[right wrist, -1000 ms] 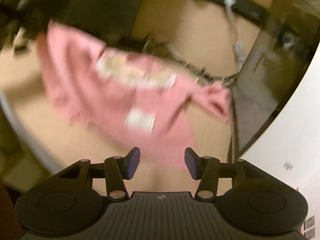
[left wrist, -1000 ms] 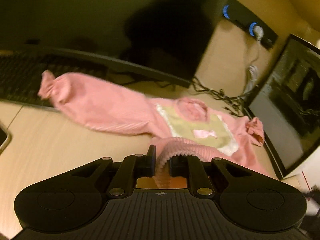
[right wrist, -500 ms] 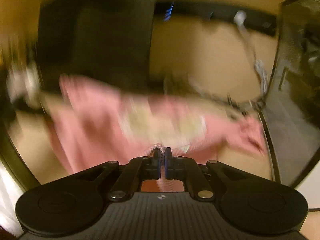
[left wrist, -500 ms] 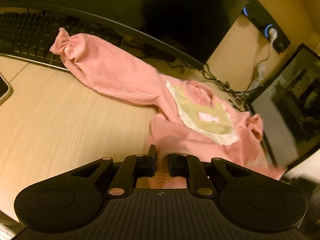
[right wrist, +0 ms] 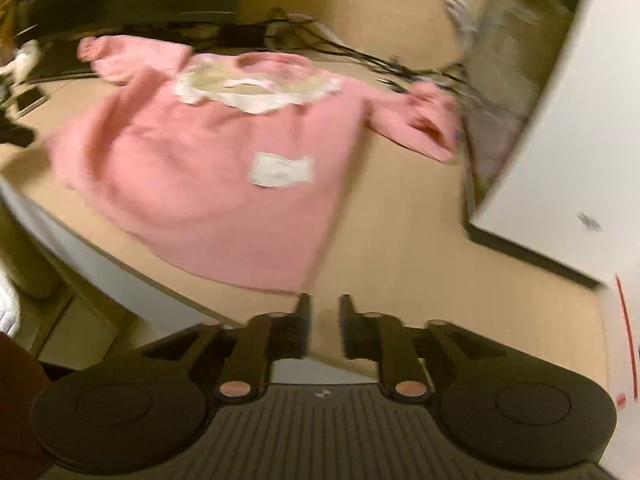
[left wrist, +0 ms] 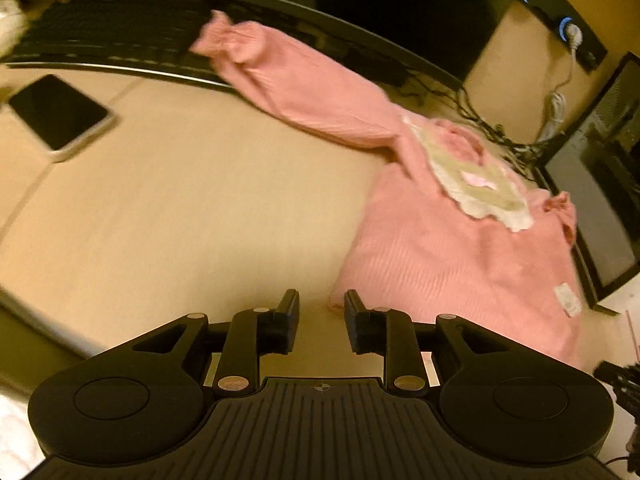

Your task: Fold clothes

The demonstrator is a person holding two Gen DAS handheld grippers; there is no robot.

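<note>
Pink sweater (right wrist: 192, 168) flat on desk (left wrist: 160, 208), left gripper (left wrist: 321, 312) and right gripper (right wrist: 323, 314) parted, empty.

Motion blur softens the pink sweater (right wrist: 192, 168) in the right wrist view; its white patch (right wrist: 282, 170) is unreadable. A phone (right wrist: 30, 98) sits small and indistinct. The keyboard (left wrist: 100, 36) blurs in shadow in the left wrist view.
</note>
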